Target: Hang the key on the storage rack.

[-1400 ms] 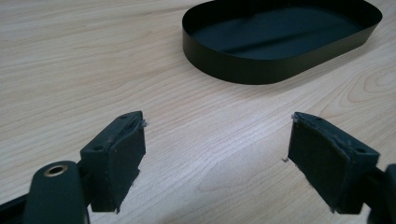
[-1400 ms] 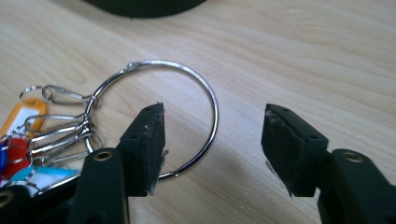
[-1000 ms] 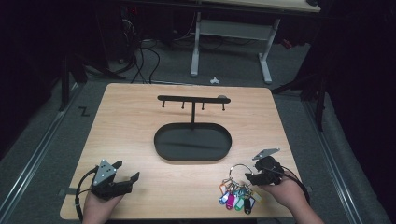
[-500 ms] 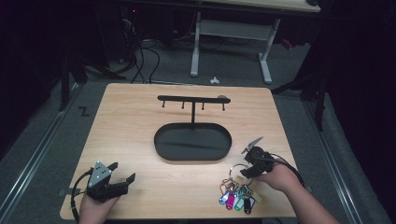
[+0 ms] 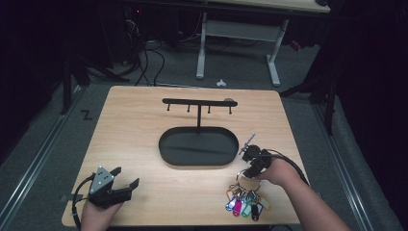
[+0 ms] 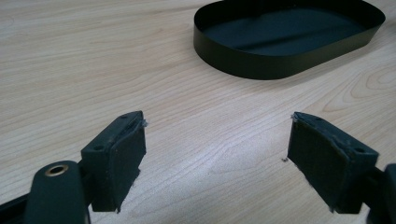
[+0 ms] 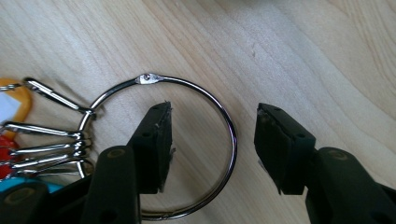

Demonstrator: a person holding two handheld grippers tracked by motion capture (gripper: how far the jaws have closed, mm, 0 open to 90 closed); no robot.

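From the high view, a light wooden table (image 5: pixel 144 125) carries a black metal stand with a shallow oval tray (image 5: pixel 198 147) at its base and a hooked crossbar (image 5: pixel 199 102) above. The left gripper (image 5: pixel 126 179) rests near the table's front left corner, well apart from everything. The right gripper (image 5: pixel 251 159) is tipped down over a large silver key ring (image 5: pixel 246 182), whose coloured plastic tags (image 5: pixel 244 204) fan toward the front edge.

In the left gripper view, the jaws stand wide apart over bare wood, holding nothing, with the tray wall (image 6: pixel 280 67) ahead.

In the right gripper view, the jaws are spread and straddle the ring's wire (image 7: pixel 232 140): one pad sits inside the loop, the other outside. Whether the tips touch the table is hard to judge at this angle. The tags' silver clips (image 7: pixel 56 140) bunch on the ring's far side, away from the jaws.

The likely aim is to hang the ring on a crossbar hook. The risk is in the pinch: the wire is thin and round, so it could slip from the pads as they close, or the ring could skate across the wood. Once lifted, the hanging tags could make the ring swivel in the grip.
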